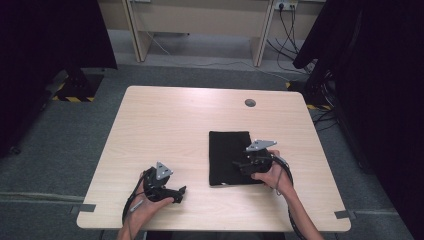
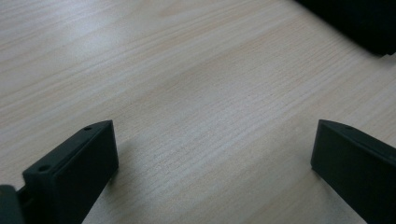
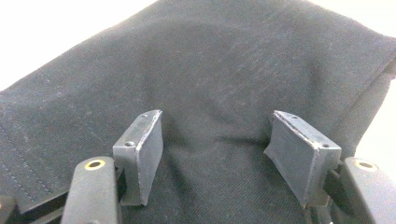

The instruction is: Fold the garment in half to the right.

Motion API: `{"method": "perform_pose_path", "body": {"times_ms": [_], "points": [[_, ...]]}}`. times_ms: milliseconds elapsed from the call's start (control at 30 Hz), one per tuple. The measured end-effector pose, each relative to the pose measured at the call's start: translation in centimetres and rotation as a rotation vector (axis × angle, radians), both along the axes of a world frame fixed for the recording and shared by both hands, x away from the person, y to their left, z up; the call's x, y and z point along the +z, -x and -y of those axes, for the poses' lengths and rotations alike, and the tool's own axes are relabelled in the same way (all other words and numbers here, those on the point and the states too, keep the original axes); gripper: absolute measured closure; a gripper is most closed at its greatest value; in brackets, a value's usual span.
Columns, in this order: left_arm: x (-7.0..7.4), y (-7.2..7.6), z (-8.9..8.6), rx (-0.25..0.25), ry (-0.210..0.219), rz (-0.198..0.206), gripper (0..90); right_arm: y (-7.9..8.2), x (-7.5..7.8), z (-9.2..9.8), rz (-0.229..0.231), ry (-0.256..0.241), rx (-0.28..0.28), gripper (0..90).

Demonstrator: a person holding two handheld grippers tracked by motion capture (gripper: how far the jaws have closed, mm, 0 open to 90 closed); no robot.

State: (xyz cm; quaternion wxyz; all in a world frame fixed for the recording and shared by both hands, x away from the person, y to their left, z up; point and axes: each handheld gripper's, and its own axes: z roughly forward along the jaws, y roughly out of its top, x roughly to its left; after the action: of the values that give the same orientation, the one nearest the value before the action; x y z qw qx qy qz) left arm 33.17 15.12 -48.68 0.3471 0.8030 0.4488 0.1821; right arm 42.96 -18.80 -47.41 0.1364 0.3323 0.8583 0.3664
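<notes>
Item under work: a flat, folded rectangle of black woven cloth [image 1: 229,157], lying at about 4 o'clock from the centre of the pale wood-grain rectangular surface [image 1: 165,120].

High view: the right claw [image 1: 239,165] sits over the cloth's 3 o'clock edge, held by the person's right hand [image 1: 272,175], with a grey three-cornered plate on top. The left claw [image 1: 181,192] rests low on bare wood at about 7 o'clock on the surface, well apart from the cloth, held by the left hand [image 1: 145,202]. A small round grey grommet [image 1: 250,103] is set into the surface at about 1 o'clock. This view does not resolve the gap of either claw.

Right gripper view: the right claw [image 3: 212,149] stands open, both jaws spread with cloth [image 3: 210,79] lying between and beneath them, nothing clamped. Twill weave and a stitched seam near one edge are visible here.

Left gripper view: the left claw [image 2: 212,156] stands wide open over bare wood [image 2: 187,84]; a dark corner of the cloth [image 2: 359,23] shows at 1 o'clock.

Markings: no legible writing or brand on any item.
</notes>
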Motion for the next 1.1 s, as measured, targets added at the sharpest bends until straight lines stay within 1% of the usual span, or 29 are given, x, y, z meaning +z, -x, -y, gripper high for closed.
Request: {"method": "perform_pose_path", "body": {"times_ms": [267, 567, 667, 733, 833, 867, 967, 1033, 1100], "points": [[0.0, 0.0, 0.0, 0.0, 0.0, 0.0, 0.0, -0.6, -0.1, -1.3, 0.002, -0.002, 0.018, 35.9], [0.0, 0.0, 0.0, 0.0, 0.0, 0.0, 0.0, -1.0, -0.3, -1.9, 0.013, -0.021, 0.03, 35.9], [0.0, 0.0, 0.0, 0.0, 0.0, 0.0, 0.0, -0.9, -0.3, -1.9, 0.018, -0.024, 0.026, 35.8], [0.0, 0.0, 0.0, 0.0, 0.0, 0.0, 0.0, -0.9, 0.0, -1.8, 0.01, -0.031, 0.03, 33.7], [0.0, 0.0, 0.0, 0.0, 0.0, 0.0, 0.0, -0.6, 0.7, -1.4, 0.023, -0.084, 0.031, 32.3], [0.0, 0.0, 0.0, 0.0, 0.0, 0.0, 0.0, -0.4, 1.1, -1.3, 0.029, -0.09, 0.025, 31.9], [0.0, 0.0, 0.0, 0.0, 0.0, 0.0, 0.0, 0.1, 1.8, -0.8, 0.052, -0.077, 0.003, 30.4], [0.0, 0.0, 0.0, 0.001, 0.0, 0.0, 0.0, 0.3, 2.0, -0.3, 0.052, -0.071, -0.017, 29.4], [0.0, 0.0, 0.0, 0.002, 0.0, 0.0, 0.0, 0.4, 2.1, 0.3, 0.053, -0.078, -0.028, 28.1]]}}
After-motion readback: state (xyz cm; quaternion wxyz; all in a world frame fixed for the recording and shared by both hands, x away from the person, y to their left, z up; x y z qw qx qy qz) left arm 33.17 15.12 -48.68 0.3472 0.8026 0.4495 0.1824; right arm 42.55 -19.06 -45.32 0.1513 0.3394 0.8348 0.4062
